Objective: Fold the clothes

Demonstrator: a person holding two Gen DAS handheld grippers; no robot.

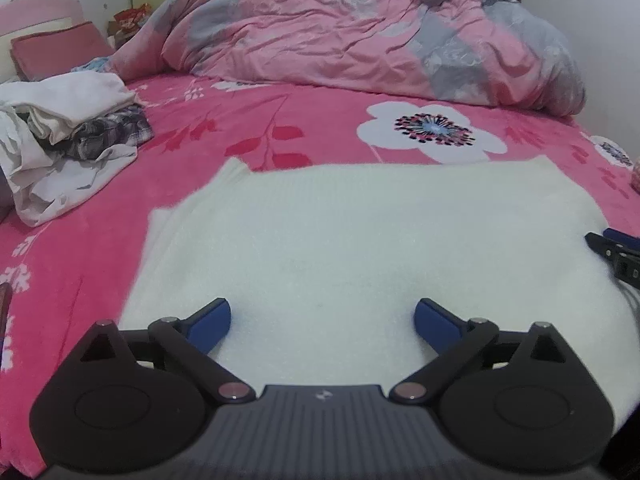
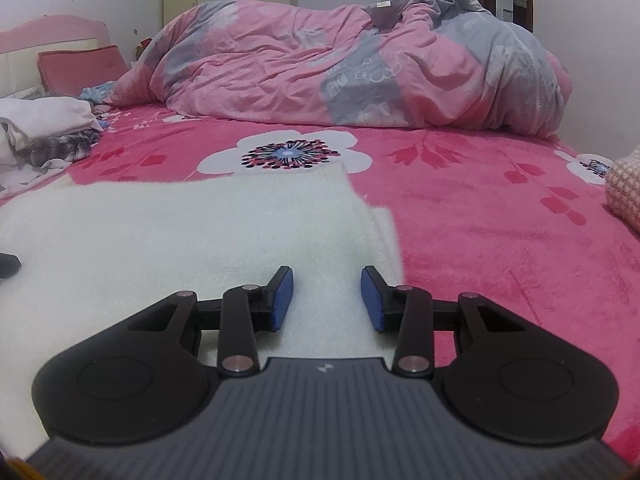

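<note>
**Both grippers free above white knit**

Left gripper (image 1: 323, 320): blue-padded jaws spread wide, nothing between. Right gripper (image 2: 327, 298): jaws narrowly parted, gripping nothing, near garment's right edge. White fuzzy knitted garment (image 1: 360, 232) flat on pink floral bed sheet (image 1: 240, 120). Crumpled clothes pile (image 1: 68, 140) left; rumpled pink-and-grey duvet (image 1: 360, 36) behind.

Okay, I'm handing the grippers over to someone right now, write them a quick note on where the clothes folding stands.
Left gripper: jaws wide open, nothing between them, above the white sweater.
Right gripper: partly open, holding nothing, above the sweater's right edge.
The sweater lies flat on the pink bedspread, with a layer folded in along its right side.
Unfolded clothes pile sits at the left; a pink knit item sits at the right edge.
Done: sweater spread, partly folded.
Left: finish the sweater, then the pile.
</note>
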